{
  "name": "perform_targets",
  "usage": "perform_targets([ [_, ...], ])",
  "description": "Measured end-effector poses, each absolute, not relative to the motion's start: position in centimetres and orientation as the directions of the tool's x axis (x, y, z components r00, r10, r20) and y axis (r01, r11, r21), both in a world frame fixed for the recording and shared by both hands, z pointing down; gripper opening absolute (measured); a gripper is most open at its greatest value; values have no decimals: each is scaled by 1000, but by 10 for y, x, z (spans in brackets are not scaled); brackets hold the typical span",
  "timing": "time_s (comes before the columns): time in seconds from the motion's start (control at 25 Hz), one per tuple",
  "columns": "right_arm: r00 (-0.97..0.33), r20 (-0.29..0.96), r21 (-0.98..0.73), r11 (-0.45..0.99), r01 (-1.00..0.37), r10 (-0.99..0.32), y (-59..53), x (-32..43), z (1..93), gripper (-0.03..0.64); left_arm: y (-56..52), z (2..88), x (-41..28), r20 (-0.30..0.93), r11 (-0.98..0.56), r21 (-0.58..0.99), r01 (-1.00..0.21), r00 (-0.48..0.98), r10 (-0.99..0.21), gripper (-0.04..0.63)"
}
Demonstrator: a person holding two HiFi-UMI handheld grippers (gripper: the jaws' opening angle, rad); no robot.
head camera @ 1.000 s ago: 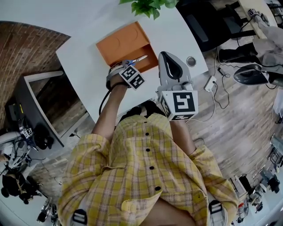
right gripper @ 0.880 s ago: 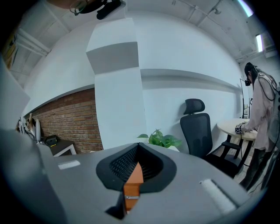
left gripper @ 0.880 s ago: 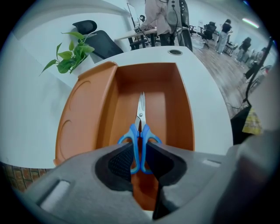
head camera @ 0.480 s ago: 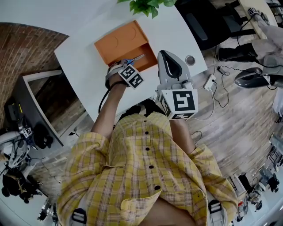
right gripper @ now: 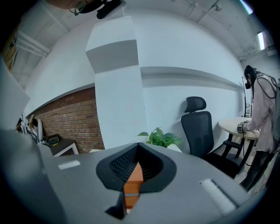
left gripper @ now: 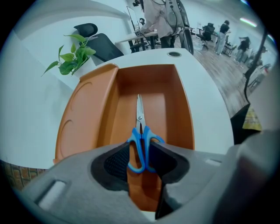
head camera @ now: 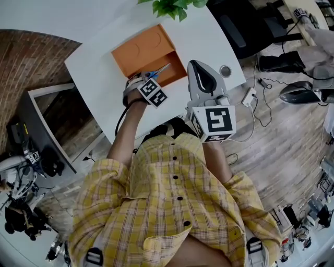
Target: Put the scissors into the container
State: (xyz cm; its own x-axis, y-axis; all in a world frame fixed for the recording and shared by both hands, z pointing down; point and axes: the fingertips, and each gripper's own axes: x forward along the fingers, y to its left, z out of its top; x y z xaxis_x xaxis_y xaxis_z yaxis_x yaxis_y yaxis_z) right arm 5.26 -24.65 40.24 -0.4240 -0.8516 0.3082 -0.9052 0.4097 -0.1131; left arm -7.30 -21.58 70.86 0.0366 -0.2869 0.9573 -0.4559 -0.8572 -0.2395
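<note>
The scissors (left gripper: pixel 140 117) have blue handles and hang level over the open compartment of the orange container (left gripper: pixel 184 114), blades pointing away from me. My left gripper (left gripper: pixel 141 158) has the handles between its pads. Its jaws are opening, and the pads still touch both handle loops. In the head view the left gripper (head camera: pixel 146 79) sits at the container's (head camera: pixel 136 51) near edge with the scissors (head camera: pixel 158 71) sticking out over it. My right gripper (head camera: pixel 194 66) hovers to the right of the container, jaws together and empty; its own view shows the right gripper (right gripper: pixel 133 174) aimed at the room.
The container's lid (left gripper: pixel 85 113) lies flat to the left of the compartment. A potted plant (head camera: pixel 175 6) stands at the white table's (head camera: pixel 99 68) far edge and a round grommet (head camera: pixel 225 71) near its right edge. A black office chair (right gripper: pixel 197 122) stands beyond the table.
The left gripper with the scissors has edged slightly left along the container's near edge. The right gripper has barely moved.
</note>
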Motion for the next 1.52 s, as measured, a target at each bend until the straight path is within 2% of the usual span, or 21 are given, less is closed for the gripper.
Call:
perform_targets([
  [0.2, -433, 307, -115, 418, -901, -848, -247, 52, 400, 6, -219, 701, -71, 957, -849, -197, -490, 94, -276, 152],
  [0.52, -441, 314, -125, 424, -897, -841, -248, 51, 404, 6, -219, 690, -63, 940, -806, -39, -590, 251, -229, 152],
  [1.0, -446, 305, -128, 428, -895, -841, -244, 52, 401, 6, -221, 680, -69, 930, -783, -90, -615, 229, -286, 150],
  [1.52, -451, 285, -119, 436, -892, -846, -228, 49, 389, 6, -224, 618, -65, 845, -699, -106, -707, 306, -437, 69],
])
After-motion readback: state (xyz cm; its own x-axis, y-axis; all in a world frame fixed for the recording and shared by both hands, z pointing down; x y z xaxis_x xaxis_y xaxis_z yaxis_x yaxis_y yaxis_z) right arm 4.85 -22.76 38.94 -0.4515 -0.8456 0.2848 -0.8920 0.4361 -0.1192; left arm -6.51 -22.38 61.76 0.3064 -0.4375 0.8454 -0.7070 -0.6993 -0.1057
